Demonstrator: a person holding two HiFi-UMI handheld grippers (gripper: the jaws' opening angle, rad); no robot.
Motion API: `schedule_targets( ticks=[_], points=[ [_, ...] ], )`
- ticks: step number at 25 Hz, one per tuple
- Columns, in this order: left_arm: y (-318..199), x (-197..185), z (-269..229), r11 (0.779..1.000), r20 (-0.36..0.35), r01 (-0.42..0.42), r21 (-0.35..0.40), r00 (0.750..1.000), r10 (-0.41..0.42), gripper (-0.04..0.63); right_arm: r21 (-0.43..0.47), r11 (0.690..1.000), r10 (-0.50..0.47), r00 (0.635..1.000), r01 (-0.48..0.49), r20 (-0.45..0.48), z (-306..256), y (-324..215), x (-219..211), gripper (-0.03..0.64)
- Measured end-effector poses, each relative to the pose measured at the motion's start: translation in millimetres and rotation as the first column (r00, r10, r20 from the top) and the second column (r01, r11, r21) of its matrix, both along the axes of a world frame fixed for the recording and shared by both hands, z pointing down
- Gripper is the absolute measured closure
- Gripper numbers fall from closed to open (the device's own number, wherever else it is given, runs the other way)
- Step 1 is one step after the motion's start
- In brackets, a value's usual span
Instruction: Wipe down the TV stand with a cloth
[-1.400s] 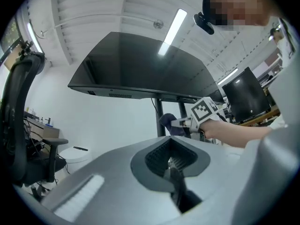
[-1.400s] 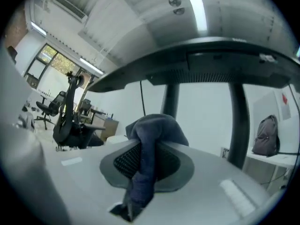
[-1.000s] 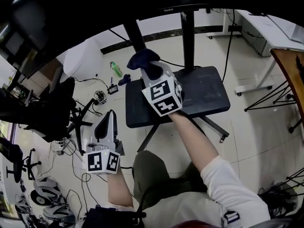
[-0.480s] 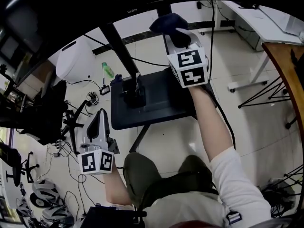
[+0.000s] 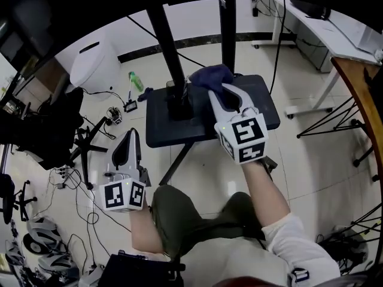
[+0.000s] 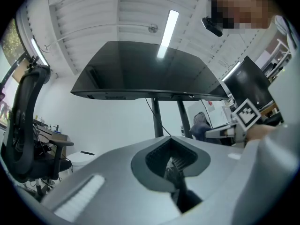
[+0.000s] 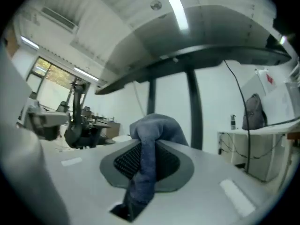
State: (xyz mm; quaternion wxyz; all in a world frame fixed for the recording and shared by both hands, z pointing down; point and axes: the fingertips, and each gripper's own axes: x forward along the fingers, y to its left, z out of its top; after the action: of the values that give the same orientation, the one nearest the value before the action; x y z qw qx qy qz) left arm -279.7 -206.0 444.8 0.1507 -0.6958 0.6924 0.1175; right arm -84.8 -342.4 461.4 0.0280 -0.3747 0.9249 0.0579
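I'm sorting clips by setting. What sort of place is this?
Probably an office or lab: a white desk at the right, a black office chair at the left, loose cables on the tiled floor, and a TV stand in the middle.

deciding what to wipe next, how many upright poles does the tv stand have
2. One pole rises from the left of the base, beside the cloth; the other pole stands behind the cloth, further right. More could be hidden by the screen above.
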Motion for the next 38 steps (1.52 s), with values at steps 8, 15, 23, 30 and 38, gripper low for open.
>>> schedule_targets(
  ticks=[8, 15, 23, 30, 38],
  points=[
    [43, -74, 11, 0.994, -0.027, 0.107, 0.031, 0.994, -0.106, 0.586, -0.337, 0.930, -0.157, 0.987, 0.146, -0.008, 78, 48, -225, 0.557],
    [66, -98, 17, 0.992, -0.055, 0.123, 0.039, 0.991, -0.120, 0.586, -0.486, 0.859, 0.082, 0.980, -0.163, -0.184, 107, -36, -263, 0.558],
    [72, -98, 14, 0.993, -0.029, 0.110, 0.040, 0.994, -0.109, 0.586, -0.381, 0.924, -0.015, 0.993, -0.030, -0.116, 140, 60, -212, 0.558],
    [60, -64, 28, 0.996, -0.013, 0.085, 0.033, 0.996, -0.085, 0.586, -0.140, 0.985, -0.086, 0.993, 0.097, 0.083, 95, 163, -113, 0.558],
    [64, -54, 16, 0.995, 0.000, 0.086, 0.040, 0.996, -0.086, 0.586, -0.472, 0.879, 0.073, 0.997, -0.064, 0.002, 91, -56, -45, 0.558]
  ],
)
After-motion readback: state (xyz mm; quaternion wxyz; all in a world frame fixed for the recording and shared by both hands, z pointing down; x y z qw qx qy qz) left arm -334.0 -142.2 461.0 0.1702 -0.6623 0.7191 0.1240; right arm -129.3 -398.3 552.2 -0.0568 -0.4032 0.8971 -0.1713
